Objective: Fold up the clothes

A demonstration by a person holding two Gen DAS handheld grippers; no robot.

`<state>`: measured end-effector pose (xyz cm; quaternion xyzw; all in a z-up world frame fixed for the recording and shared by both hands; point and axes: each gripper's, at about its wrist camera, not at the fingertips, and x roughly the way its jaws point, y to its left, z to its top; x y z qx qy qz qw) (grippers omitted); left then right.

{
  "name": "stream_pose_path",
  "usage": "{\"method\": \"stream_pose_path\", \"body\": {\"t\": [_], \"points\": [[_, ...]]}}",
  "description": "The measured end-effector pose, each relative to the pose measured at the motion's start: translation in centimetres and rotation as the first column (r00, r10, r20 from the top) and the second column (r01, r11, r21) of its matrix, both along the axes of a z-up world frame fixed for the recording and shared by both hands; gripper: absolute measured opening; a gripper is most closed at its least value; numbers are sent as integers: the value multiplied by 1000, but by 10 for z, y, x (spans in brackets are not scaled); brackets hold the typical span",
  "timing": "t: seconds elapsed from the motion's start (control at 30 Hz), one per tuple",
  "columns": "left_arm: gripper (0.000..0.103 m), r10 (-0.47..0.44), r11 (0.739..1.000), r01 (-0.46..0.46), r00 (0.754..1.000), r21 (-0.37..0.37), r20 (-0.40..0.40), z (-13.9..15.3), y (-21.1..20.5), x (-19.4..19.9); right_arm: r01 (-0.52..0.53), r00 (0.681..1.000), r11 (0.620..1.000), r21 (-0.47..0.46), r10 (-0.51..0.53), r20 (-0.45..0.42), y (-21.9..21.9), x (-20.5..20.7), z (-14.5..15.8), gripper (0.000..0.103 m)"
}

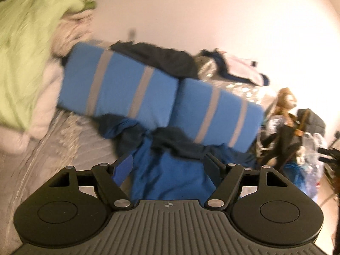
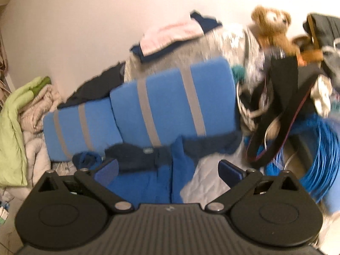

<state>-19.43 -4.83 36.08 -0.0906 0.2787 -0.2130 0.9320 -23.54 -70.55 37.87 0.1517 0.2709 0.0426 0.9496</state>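
Note:
A royal-blue garment (image 1: 170, 170) with a dark navy collar part (image 1: 178, 142) lies crumpled on the grey bedspread (image 1: 70, 148), in front of two blue pillows. My left gripper (image 1: 169, 165) is open above it, fingers spread to either side of the cloth, holding nothing. In the right wrist view the same blue garment (image 2: 148, 182) and its navy part (image 2: 138, 155) lie below my right gripper (image 2: 170, 170), which is also open and empty. Both views are motion-blurred.
Two blue pillows with grey stripes (image 1: 119, 87) (image 2: 174, 102) lean at the wall. A green blanket and cream bedding (image 1: 27, 48) are heaped at left. Dark and pink clothes (image 2: 172, 34) top a pile behind. A teddy bear (image 2: 272, 27), bags and blue cable coil (image 2: 323, 159) crowd the right.

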Motion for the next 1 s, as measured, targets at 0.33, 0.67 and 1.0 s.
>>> {"method": "stream_pose_path", "body": {"t": [0.33,0.67,1.0], "points": [[80,-161,987,146,944,73,289,96,-47,20,65,993,995,-71,-57,105,-24,39,89,103],[82,45,994,-84,900,70,433,89,-96,117,153,961,966,-210,-96,258,-26,103,115,103],[82,114,988,-146,921,58,372,-14,-161,185,198,955,911,-361,-97,279,12,164,37,103]]}}
